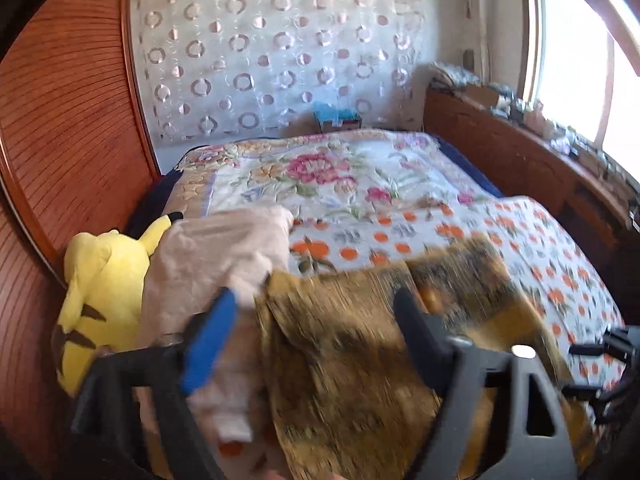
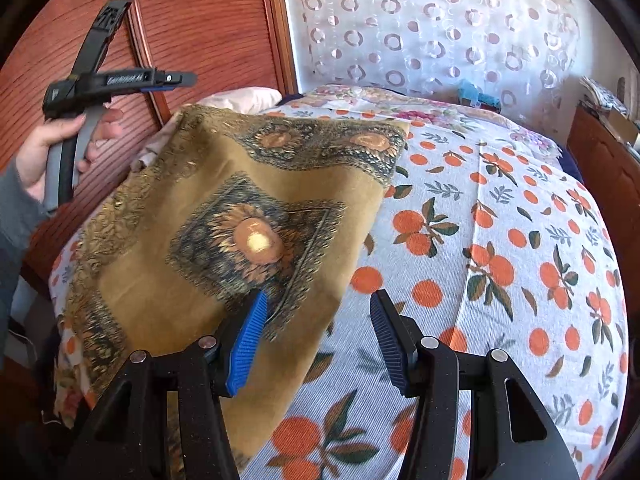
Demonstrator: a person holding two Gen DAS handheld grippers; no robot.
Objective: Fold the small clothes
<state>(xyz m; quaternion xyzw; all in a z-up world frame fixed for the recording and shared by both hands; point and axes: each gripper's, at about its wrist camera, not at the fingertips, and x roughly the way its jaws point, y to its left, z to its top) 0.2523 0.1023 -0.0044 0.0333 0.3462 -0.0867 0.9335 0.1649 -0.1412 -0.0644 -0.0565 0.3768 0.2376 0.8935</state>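
Note:
A mustard cloth with dark sunflower prints (image 2: 224,208) lies spread on the bed's left part; it also shows, blurred, in the left wrist view (image 1: 352,340). My right gripper (image 2: 318,320) is open and empty, its left finger over the cloth's near right edge, a little above it. My left gripper (image 1: 316,312) is open and empty above the cloth. In the right wrist view the left gripper (image 2: 172,80) is held up in a hand at the upper left, clear of the cloth. A pale pink garment (image 1: 208,256) lies bunched at the cloth's far left.
The bed has an orange-print cover (image 2: 500,240) and a floral quilt (image 1: 320,176) farther back. A yellow plush toy (image 1: 104,280) lies at the left by the wooden headboard (image 1: 68,120). A wooden ledge with clutter (image 1: 520,120) runs on the right under a window.

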